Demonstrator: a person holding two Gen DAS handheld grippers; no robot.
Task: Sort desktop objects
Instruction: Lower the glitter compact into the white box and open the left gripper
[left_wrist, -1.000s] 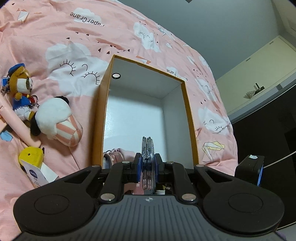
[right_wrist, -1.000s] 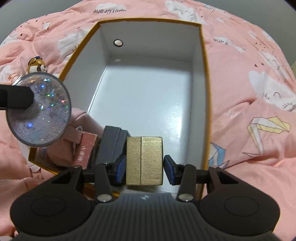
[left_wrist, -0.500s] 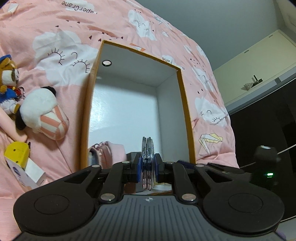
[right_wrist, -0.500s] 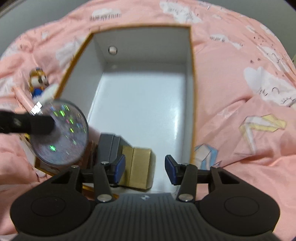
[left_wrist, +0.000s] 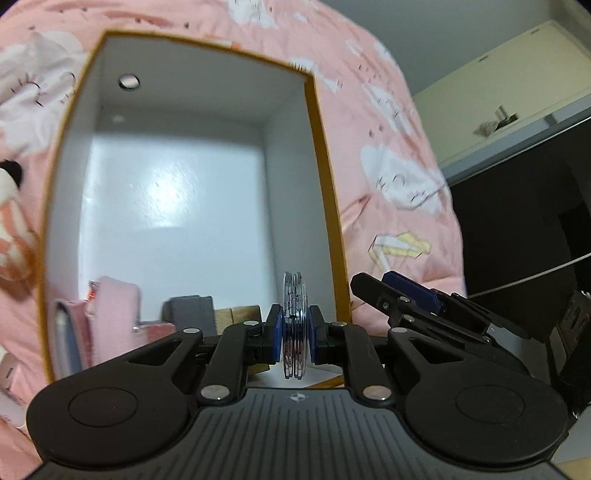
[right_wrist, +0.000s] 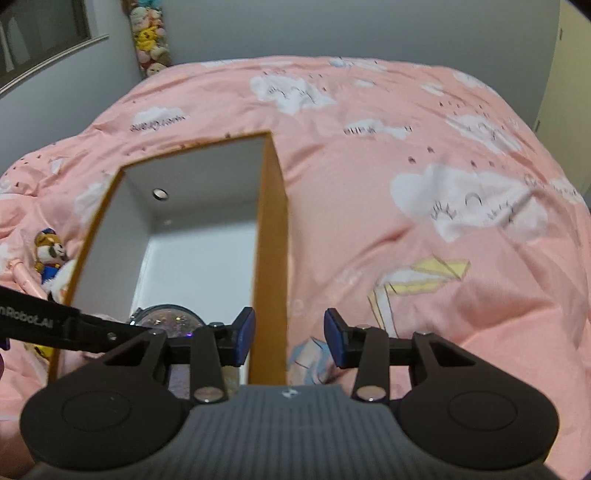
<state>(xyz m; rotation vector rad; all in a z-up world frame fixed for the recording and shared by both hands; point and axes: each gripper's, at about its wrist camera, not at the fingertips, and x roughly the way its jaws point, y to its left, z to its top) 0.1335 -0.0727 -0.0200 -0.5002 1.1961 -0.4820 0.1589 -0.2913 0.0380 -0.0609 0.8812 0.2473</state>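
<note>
A round glitter disc (left_wrist: 294, 291) stands edge-on between the blue pads of my left gripper (left_wrist: 294, 332), which is shut on it over the near end of the orange-rimmed white box (left_wrist: 325, 177). On the box floor lie a gold box (left_wrist: 240, 314), a dark grey case (left_wrist: 188, 308) and a pink item (left_wrist: 110, 306). My right gripper (right_wrist: 290, 339) hangs above the box's right wall (right_wrist: 271, 240), jaws closing with nothing held between them. In the right wrist view the disc (right_wrist: 166, 319) shows inside the box.
The box lies on a pink cloud-print duvet (right_wrist: 424, 166). A striped plush (left_wrist: 11, 229) and a bear keychain (right_wrist: 50, 254) lie left of the box. Beyond the bed stand a grey wall, hanging plush toys (right_wrist: 151, 33) and dark furniture (left_wrist: 517, 221).
My right gripper let go of the gold box, rose and drew back to the right over the box wall. My left gripper carried the disc rightward over the box's near end.
</note>
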